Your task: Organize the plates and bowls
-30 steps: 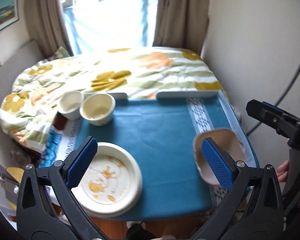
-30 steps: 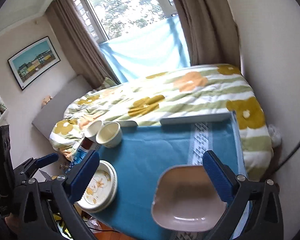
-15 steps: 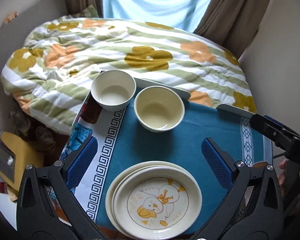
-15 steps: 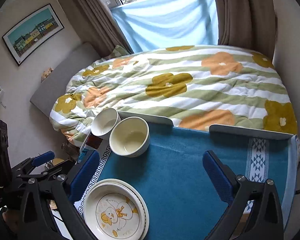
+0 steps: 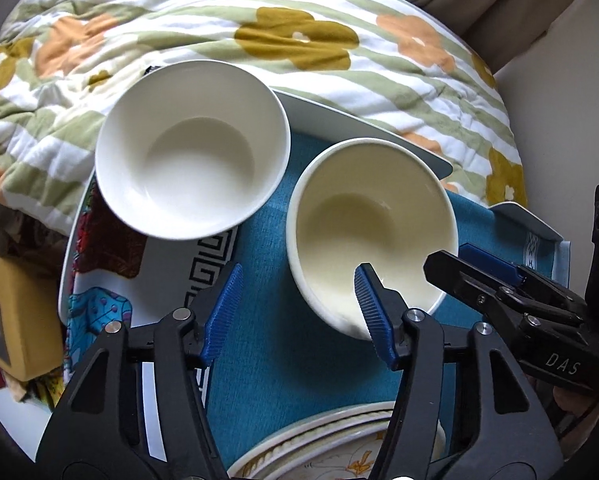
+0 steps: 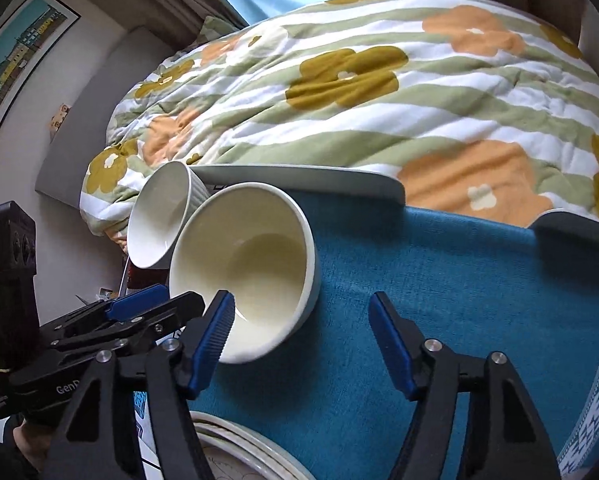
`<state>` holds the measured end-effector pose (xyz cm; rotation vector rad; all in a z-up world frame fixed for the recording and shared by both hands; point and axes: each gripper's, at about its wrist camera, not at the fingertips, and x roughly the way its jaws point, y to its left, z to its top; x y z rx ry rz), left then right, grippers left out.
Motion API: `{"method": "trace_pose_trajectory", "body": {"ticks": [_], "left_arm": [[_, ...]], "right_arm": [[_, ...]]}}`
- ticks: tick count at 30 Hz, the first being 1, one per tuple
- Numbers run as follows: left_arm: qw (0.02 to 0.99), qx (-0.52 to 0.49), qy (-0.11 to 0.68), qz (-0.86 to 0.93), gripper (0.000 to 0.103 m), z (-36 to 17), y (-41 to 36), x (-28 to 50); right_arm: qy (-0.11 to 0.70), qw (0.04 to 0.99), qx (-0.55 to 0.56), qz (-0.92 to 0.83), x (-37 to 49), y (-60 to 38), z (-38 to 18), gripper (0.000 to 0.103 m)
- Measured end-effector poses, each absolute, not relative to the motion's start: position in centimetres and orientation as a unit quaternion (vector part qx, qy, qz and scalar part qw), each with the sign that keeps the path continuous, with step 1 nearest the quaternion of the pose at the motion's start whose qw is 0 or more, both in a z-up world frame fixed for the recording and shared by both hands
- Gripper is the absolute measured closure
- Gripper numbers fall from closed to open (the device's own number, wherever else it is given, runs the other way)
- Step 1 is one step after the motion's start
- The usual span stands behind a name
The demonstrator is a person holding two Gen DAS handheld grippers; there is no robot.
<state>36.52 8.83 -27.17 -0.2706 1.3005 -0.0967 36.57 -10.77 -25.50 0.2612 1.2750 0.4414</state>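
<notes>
Worktop (image 6: 439,300) under a teal cloth, its far edge butting a bed with a flowered duvet (image 6: 379,92); wall close on the right. Open cloth runs from 12 to 3 o'clock of the right gripper (image 6: 301,338), bare of dishes. Cream bowl (image 5: 369,228) stands upright, mouth up, nothing in it; no long axis, being round. White bowl (image 5: 191,148) sits at its 10 o'clock, rims close or touching, also upright and bare inside, near the worktop's far left corner with its outer side overhanging the patterned border. Stack of plates (image 5: 331,444) at the near edge, 6 o'clock of the cream bowl, top plate with a printed figure, mostly cut off by the frame. Left gripper (image 5: 297,314) has just been closing, jaws still apart; its right finger (image 5: 369,312) lies over the cream bowl's near rim, left finger over bare cloth, so the near wall stands between them without a clear press. Right gripper likewise just closing and still apart; its left finger (image 6: 215,332) at the cream bowl's near rim, right finger over bare cloth, contact uncertain. The two grippers sit just beside each other at the bowl.
</notes>
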Motion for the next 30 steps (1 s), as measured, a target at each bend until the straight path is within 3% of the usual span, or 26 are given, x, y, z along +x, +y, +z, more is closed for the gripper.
{"method": "trace_pose_trajectory", "body": {"ticks": [7, 10, 13, 14, 18, 30], "left_arm": [[0.779, -0.124, 0.612, -0.053, 0.052, -28.9, 9.1, 37.8], [0.777, -0.128, 0.614, -0.057, 0.063, -29.2, 9.1, 37.9], [0.779, -0.124, 0.612, -0.061, 0.072, -29.1, 9.0, 37.9], [0.78, -0.122, 0.611, -0.063, 0.08, -29.1, 8.9, 37.9], [0.785, -0.114, 0.605, -0.067, 0.086, -28.8, 8.5, 37.8], [0.814, -0.07, 0.573, -0.062, 0.086, -26.2, 7.1, 36.7]], "right_arm": [[0.6, 0.763, 0.142, 0.194, 37.3, -10.0, -27.5, 0.044], [0.604, 0.762, 0.134, 0.192, 37.5, -9.8, -27.8, 0.045], [0.6, 0.766, 0.124, 0.194, 37.5, -9.6, -27.6, 0.068], [0.601, 0.765, 0.122, 0.196, 37.5, -9.5, -27.5, 0.077], [0.586, 0.779, 0.118, 0.191, 37.4, -9.7, -27.1, 0.087], [0.568, 0.792, 0.102, 0.201, 36.4, -10.1, -26.0, 0.087]]}}
